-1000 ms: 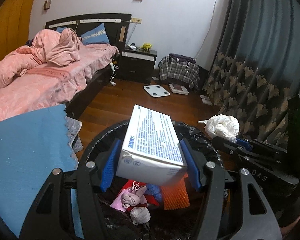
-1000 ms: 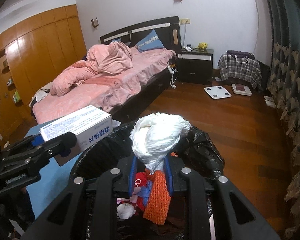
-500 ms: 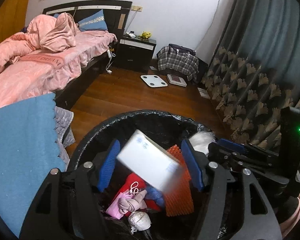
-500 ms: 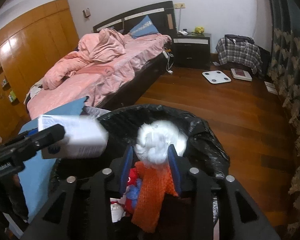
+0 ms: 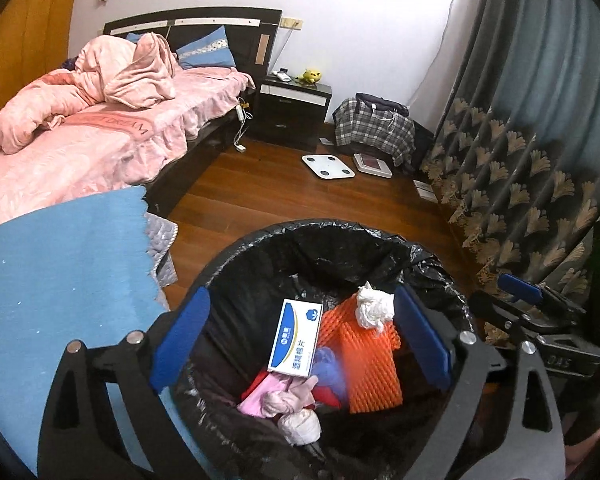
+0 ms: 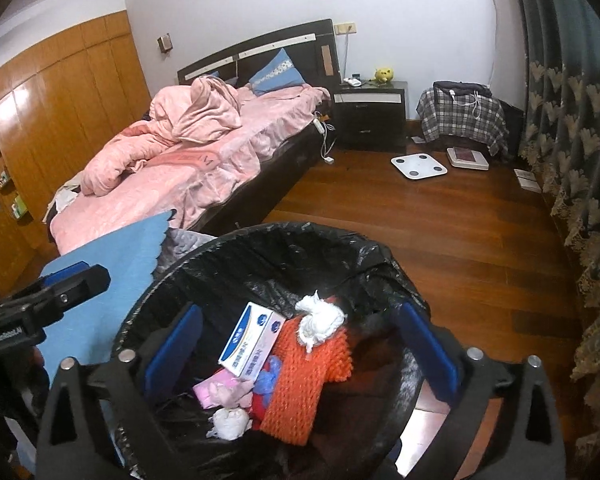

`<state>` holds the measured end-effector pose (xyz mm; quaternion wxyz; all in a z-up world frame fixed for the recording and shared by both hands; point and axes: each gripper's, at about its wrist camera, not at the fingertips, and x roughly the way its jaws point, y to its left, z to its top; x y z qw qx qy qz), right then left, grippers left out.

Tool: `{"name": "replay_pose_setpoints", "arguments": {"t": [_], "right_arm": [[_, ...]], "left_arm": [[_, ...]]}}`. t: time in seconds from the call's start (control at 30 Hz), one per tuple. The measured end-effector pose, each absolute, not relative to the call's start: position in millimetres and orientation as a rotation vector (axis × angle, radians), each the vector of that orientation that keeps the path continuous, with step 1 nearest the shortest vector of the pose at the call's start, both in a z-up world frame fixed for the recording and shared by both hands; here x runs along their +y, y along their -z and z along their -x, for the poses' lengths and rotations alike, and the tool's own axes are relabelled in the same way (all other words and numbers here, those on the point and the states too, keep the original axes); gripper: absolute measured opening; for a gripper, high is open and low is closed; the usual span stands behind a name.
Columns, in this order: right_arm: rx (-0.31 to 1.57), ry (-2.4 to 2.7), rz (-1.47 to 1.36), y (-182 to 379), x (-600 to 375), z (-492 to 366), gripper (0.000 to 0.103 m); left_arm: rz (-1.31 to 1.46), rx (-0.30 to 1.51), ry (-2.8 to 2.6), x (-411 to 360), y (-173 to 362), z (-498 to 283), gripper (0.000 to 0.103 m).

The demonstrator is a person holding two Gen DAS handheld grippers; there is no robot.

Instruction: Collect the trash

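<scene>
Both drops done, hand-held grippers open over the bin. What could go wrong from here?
1. The white wad sits high on the orange mesh and might roll off deeper or get snagged.
2. Left hand-held gripper and right hand-held gripper hang close over the bin; they could collide or catch the liner on withdrawal.

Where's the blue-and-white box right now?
In both wrist views the blue-and-white box lies inside the black-lined trash bin, left of the orange mesh and white wad.
</scene>
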<state>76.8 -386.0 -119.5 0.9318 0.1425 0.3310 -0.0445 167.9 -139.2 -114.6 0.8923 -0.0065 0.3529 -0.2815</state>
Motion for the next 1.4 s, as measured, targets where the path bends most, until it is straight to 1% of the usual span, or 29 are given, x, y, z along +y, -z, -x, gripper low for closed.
{"name": "replay_pose_setpoints", "arguments": {"t": [0.2, 0.67, 1.03, 1.4], "right_arm": [[0.674, 0.073, -0.281, 105, -368, -58, 0.097], [0.626, -0.02, -0.229, 48, -309, -23, 0.097], [0.569, -0.053, -0.184, 12, -282, 2, 0.097], [0.542, -0.086, -0.157, -4, -264, 16, 0.097]], "left_arm": [[0.002, 0.708, 0.524, -116, 102, -147, 0.095], [-0.028, 0.629, 0.393, -73, 55, -89, 0.096], [-0.045, 0.539, 0.342, -49, 14, -45, 0.098], [-0.041, 0.491, 0.318, -34, -3, -17, 0.098]]}}
